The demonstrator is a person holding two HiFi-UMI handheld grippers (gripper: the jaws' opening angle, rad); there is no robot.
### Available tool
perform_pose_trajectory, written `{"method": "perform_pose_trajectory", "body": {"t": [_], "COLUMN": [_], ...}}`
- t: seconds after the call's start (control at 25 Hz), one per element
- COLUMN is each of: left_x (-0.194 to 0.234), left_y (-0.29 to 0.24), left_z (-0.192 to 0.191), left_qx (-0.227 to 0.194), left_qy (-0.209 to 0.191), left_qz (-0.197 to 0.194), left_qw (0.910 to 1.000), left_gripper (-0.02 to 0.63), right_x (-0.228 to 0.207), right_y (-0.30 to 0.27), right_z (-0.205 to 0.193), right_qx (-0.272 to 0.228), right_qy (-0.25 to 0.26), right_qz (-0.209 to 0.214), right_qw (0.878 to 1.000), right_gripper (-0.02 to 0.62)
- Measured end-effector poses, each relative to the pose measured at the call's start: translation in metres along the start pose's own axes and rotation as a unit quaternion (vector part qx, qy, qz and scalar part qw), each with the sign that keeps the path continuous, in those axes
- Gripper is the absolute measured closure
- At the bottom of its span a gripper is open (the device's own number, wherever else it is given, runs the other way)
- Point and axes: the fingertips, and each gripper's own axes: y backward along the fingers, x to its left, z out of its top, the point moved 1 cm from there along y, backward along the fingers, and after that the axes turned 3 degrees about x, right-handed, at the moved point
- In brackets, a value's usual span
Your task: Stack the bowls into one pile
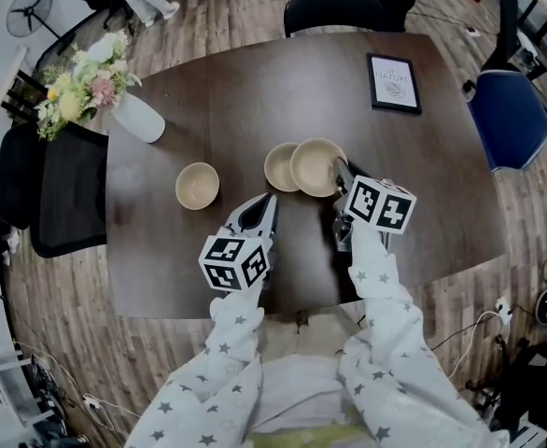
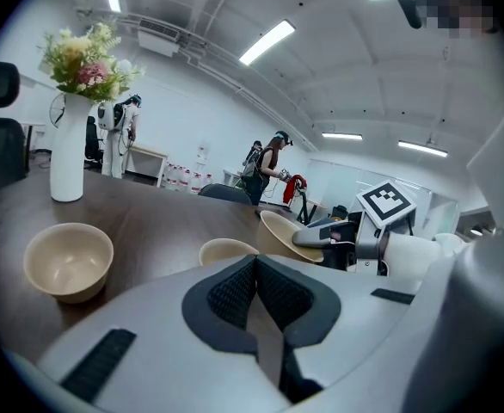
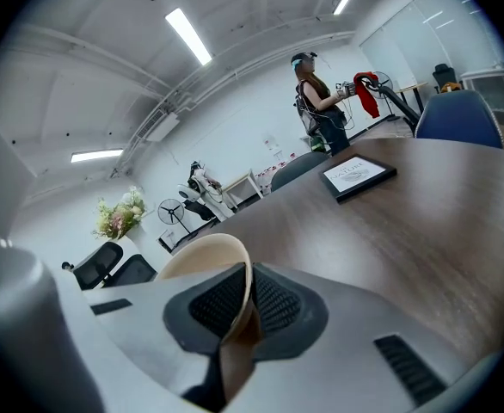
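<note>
Three beige bowls are over a dark wooden table [image 1: 227, 91]. One bowl [image 1: 197, 185] stands alone at the left, also in the left gripper view [image 2: 67, 261]. A second bowl [image 1: 277, 167] sits at the middle [image 2: 226, 250]. My right gripper [image 1: 341, 172] is shut on the rim of the third bowl [image 1: 316, 166], which is tilted, lifted, and overlaps the middle bowl's right edge. In the right gripper view this gripper [image 3: 242, 310] pinches the bowl's wall [image 3: 202, 261]. My left gripper [image 1: 266, 205] hangs near the middle bowl, shut [image 2: 256, 295] with nothing in it.
A white vase of flowers [image 1: 139, 118] stands at the table's left corner and a framed picture [image 1: 393, 82] lies at the far right. A black chair [image 1: 68, 189] is at the left, another [image 1: 334, 7] behind, a blue one [image 1: 509, 118] at the right. People stand in the background.
</note>
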Motion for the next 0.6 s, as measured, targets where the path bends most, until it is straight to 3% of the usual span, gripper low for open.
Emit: {"method": "perform_pose_trajectory", "body": {"t": [0.6], "left_x": [0.046], "left_y": [0.013], "left_z": [-0.006], "left_qx": [0.011], "left_qy": [0.021], "left_qz": [0.013], "left_qw": [0.9996], "left_gripper": [0.581], "right_x": [0.038], "right_y": [-0.051], "right_z": [-0.018], "right_qx": [0.033], "right_qy": [0.048], "right_qz": [-0.005], "right_qw": [0.998], "right_gripper": [0.555]}}
